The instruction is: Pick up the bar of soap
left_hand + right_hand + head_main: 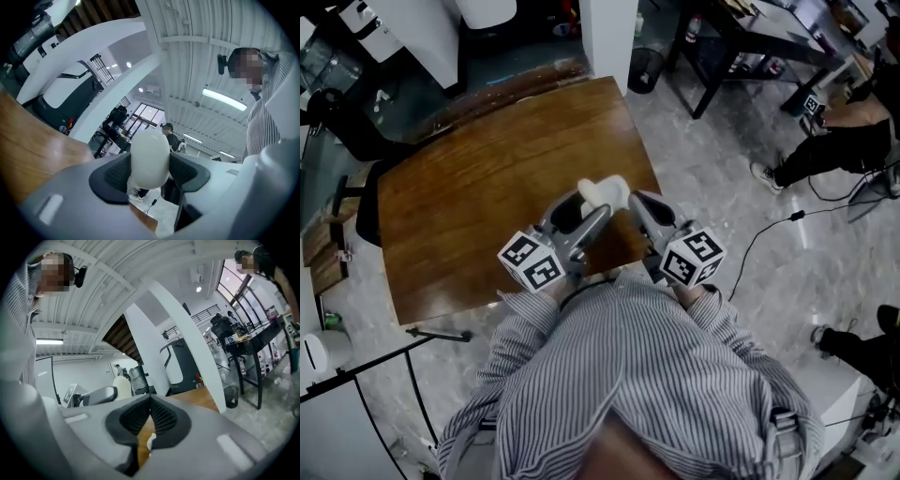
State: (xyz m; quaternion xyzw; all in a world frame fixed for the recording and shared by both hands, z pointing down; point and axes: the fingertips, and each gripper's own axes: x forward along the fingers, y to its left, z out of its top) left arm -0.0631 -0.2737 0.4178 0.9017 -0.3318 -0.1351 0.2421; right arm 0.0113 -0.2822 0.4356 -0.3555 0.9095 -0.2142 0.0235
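Pale, rounded bar of soap (605, 192) (149, 157), clamped at the waist between the dark ribbed pads (115, 174) of the left gripper (592, 210) (149, 172). Long axis set across the squeeze. Upright in the left gripper view, with the top end well above the pads and the bottom end hidden behind the gripper's grey body. More left to right in the head view, with the right end poking past the jaw tips. Held over the near right part of the brown wooden table (478, 202); height above the wood impossible to judge. Also caught in the right gripper view, at the left: the same bar of soap (123, 386), partly covered by the left gripper's jaw.

Just to the right, the right gripper (639, 201) (150, 414): jaws closed on each other, pads touching, holding nothing. Low in the slit between them, a small white fleck, too small to identify.

Nearer, a marker cube on each gripper, left (532, 261) and right (692, 255). Both hands hidden under them and under the striped shirt (628, 375), itself cut off by the near edge.

Far beyond the table, beside a white pillar (609, 37), a black waste bin (647, 66) (231, 397), contents not visible. At the far right, a dark desk (750, 33), its load blurred, and another person's legs (825, 150), cut off by the frame.
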